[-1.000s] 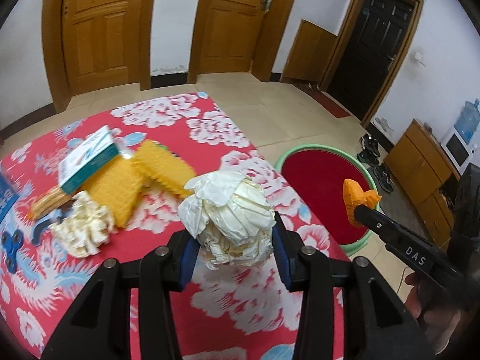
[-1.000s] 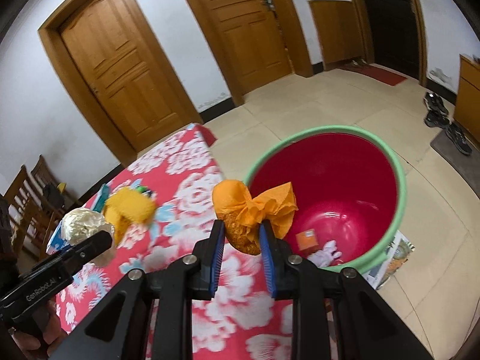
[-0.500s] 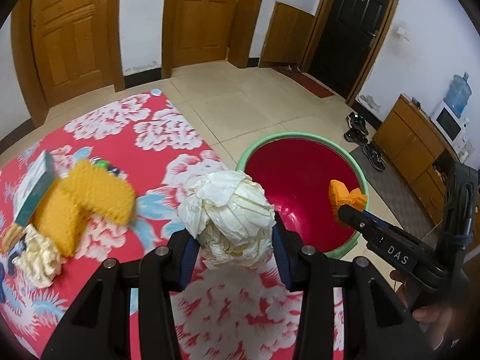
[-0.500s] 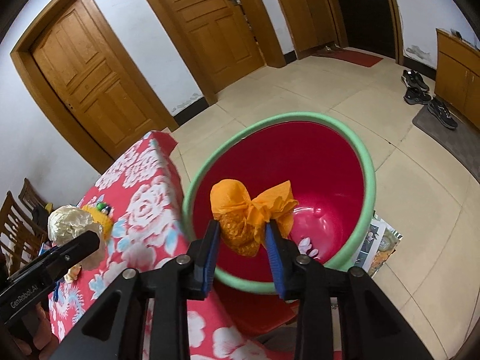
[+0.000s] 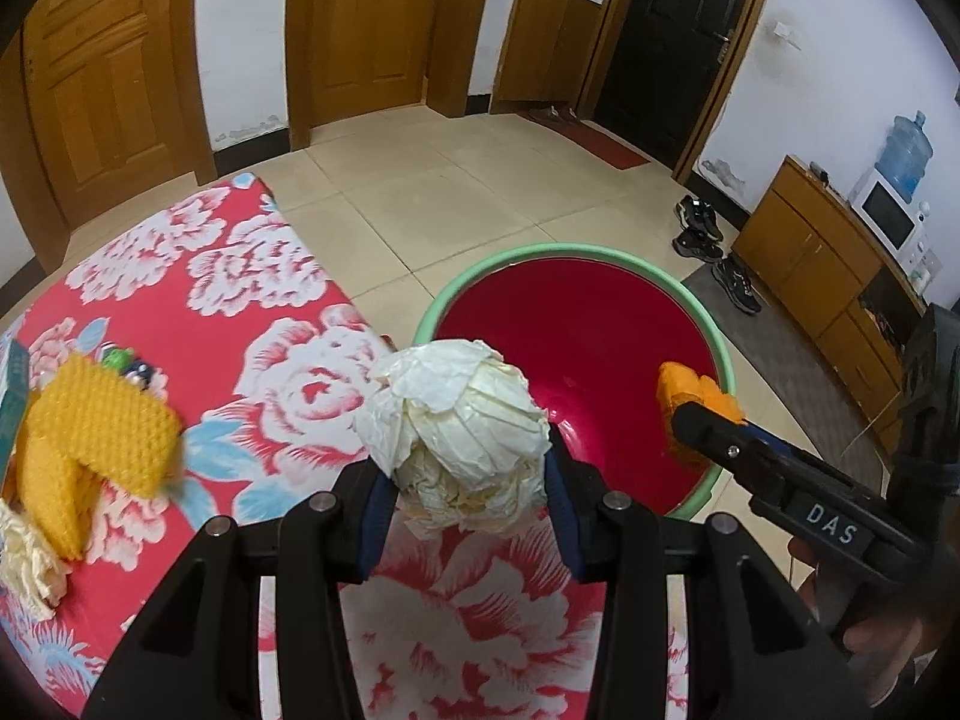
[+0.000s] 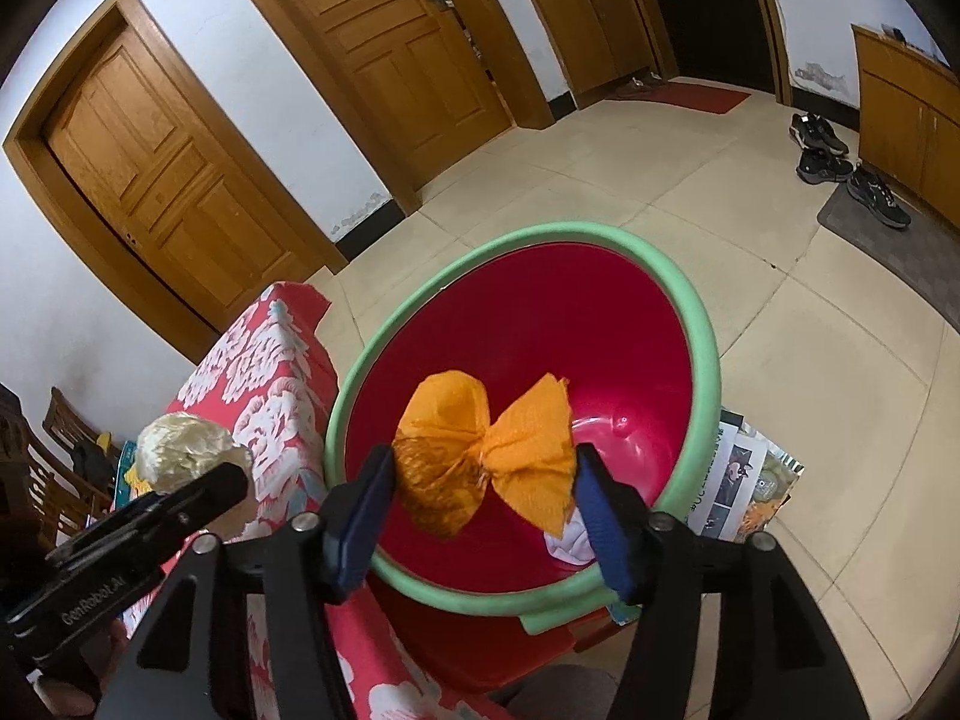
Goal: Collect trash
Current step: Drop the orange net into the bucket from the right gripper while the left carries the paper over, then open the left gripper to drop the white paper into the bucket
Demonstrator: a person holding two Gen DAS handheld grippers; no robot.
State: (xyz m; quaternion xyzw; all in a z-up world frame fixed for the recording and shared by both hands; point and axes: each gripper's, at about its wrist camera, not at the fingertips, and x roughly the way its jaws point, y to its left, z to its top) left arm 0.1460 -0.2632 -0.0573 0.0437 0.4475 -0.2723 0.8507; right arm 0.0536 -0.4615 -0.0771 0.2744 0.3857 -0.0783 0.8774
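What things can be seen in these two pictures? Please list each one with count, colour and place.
paper ball: 1, cream, in left gripper
orange wad: 1, orange, over bin, between right gripper's spread fingers
bin: 1, red, green rim, on floor beside table
tablecloth: 1, red floral, on table
yellow sponges: 2, yellow, on table
shoes: several, dark, floor
left gripper: 1, black
right gripper: 1, black

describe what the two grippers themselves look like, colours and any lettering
Both are matte black frames with silver screws and blue pads on the fingers. The left gripper shows white "GenRobot.AI" lettering on its side in the right wrist view; the right gripper carries a "DAS" label. No cables are visible.
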